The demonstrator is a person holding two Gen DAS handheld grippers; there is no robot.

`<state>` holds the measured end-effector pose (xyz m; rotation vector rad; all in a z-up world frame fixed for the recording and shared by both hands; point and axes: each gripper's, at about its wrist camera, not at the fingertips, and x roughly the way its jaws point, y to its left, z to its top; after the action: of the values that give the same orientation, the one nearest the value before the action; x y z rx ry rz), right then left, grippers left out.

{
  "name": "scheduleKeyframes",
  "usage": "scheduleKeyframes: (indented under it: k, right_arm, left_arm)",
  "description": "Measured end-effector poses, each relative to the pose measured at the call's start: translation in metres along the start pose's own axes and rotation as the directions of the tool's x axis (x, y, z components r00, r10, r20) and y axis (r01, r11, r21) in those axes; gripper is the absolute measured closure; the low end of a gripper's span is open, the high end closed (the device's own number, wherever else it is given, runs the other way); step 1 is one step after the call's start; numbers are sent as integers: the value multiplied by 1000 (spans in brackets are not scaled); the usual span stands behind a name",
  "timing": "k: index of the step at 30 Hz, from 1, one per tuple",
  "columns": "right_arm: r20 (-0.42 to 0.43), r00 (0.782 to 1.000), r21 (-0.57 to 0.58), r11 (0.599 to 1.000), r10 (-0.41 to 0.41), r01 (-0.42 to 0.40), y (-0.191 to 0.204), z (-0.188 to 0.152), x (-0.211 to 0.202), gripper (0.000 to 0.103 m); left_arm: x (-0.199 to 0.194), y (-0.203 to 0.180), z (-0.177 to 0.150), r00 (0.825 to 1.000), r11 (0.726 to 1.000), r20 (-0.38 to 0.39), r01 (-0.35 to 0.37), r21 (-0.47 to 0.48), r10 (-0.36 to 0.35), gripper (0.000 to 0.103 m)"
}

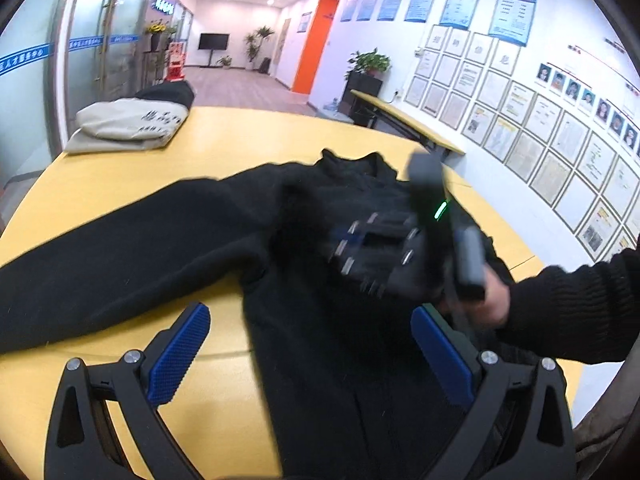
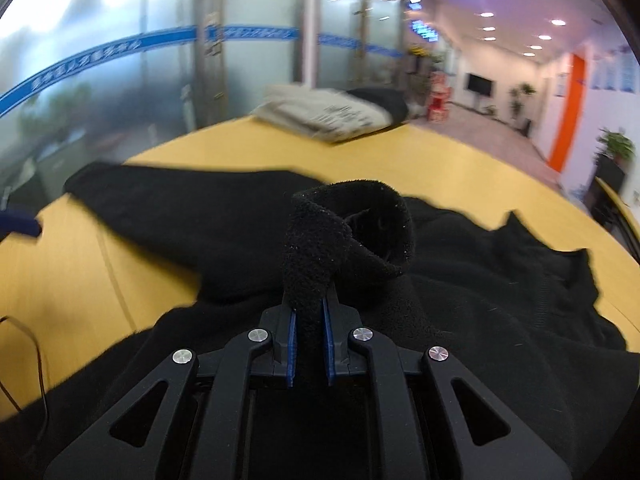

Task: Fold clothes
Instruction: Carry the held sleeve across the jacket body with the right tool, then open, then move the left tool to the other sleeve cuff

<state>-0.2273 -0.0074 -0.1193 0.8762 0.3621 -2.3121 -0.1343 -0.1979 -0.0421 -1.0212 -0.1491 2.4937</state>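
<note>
A: What is seen across the broad yellow wooden table [image 1: 224,140]?

B: A black fleece sweater [image 1: 312,320] is spread flat over it, one long sleeve laid out toward the left edge. At the far corner a folded pile of grey and black clothes [image 1: 132,120] is stacked, well apart from the sweater.

A: What is shown by one view alone?

B: Only in the left wrist view is the right gripper [image 1: 360,256] seen from outside, blurred, above the sweater's chest, with the right hand [image 1: 492,300] wrapped around its handle. Only in the right wrist view is a fuzzy, curled fold of the sweater [image 2: 348,232] seen pinched between that gripper's blue ribbed pads [image 2: 291,344].

A: And the left gripper [image 1: 312,356]?

B: Its jaws are spread wide over the sweater's body; nothing is gripped between its textured blue pads [image 1: 176,356].
</note>
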Motion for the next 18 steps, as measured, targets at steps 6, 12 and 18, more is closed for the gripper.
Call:
scheduleKeyframes:
  k: [6,12,18]
  right_arm:
    - [119,992,85,995,42,-53,-29,-18,-62,24]
    - [68,981,289,945,-179,152,-144,-78,-152,21]
    - [-189,947,344,886,-260,312,-225,-174,-153,37]
  left_arm:
    - [35,-28,47,993,993,9,119,14,-119,0]
    - [115,-71,81,970,970,-39,241,24,-240,0]
    - [204,-49,54,977,998,-214,8,-63,-21,0]
